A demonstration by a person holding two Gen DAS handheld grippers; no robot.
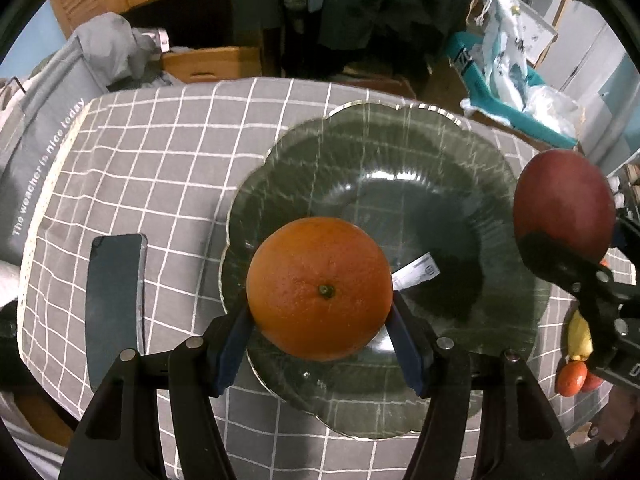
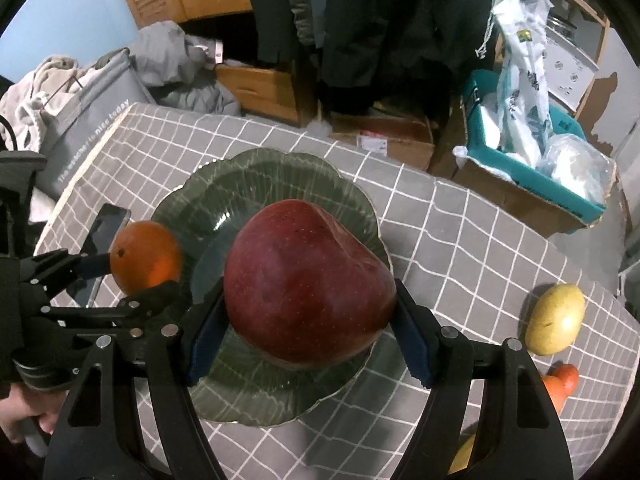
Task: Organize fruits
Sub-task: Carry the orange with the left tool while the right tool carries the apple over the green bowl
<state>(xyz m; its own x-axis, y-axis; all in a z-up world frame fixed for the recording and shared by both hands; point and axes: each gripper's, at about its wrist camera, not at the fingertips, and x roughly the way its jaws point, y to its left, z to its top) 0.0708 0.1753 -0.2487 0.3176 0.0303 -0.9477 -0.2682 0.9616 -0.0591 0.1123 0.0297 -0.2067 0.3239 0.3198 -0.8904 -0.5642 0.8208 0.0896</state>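
Cluttered bedroom backdrop, hanging dark clothes and wooden drawers behind a table [image 1: 168, 168] covered in grey cloth with a white grid. Far left on the cloth lies a dark phone [image 1: 114, 304], just beside the plate. Next comes the left gripper [image 1: 320, 340], clenched on the orange [image 1: 319, 289], blue pads pressing its two sides, stem end facing the camera; the orange hangs over the near-left part of the green glass plate [image 1: 380, 152], which is bare apart from a small white label [image 1: 416, 271] seen through the glass. Whether the orange touches the plate, cannot tell. Moving right, the right gripper [image 2: 304, 320] is clamped on the red apple [image 2: 308, 284], held over the middle of the same plate in the right wrist view; in the left wrist view the apple sits at the plate's right rim, so its exact spot over the plate is unclear. Step in hand looks like setting both fruits down on the plate. To do it well, probably lower each until it bears on the glass before letting go, keep the two fruits apart so they do not knock, and aim toward the dished centre so round fruit does not roll off the fluted rim. Far right on the cloth wait a yellow-green pear [image 2: 555, 318] and orange-red fruit [image 2: 560, 384], well apart from the plate, not yet gathered.
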